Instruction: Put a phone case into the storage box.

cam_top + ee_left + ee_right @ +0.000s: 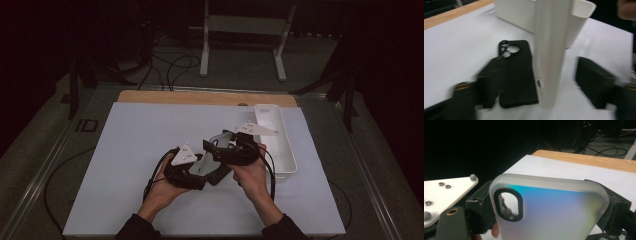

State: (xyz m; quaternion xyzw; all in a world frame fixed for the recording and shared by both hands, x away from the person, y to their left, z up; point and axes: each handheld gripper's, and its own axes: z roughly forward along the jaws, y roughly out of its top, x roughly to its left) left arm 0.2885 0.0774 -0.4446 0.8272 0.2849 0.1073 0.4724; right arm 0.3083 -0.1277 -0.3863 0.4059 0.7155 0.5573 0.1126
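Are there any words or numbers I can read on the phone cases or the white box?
None: no words, numbers or logos can be read anywhere.
Frosted phone case: plain, just a rainbow sheen and a camera hole.
Black phone case: plain, no print to see.
White tray: blank.
Grey plates on the left gripper and right gripper: screws, no lettering.

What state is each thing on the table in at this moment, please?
Frosted phone case: held on edge, across the right tongs.
Black phone case: lying flat on the white mat, camera cutout away from the left tongs.
Left tongs: open, frosted case between the jaws, untouched.
White tray: upright on the mat, contents unclear.
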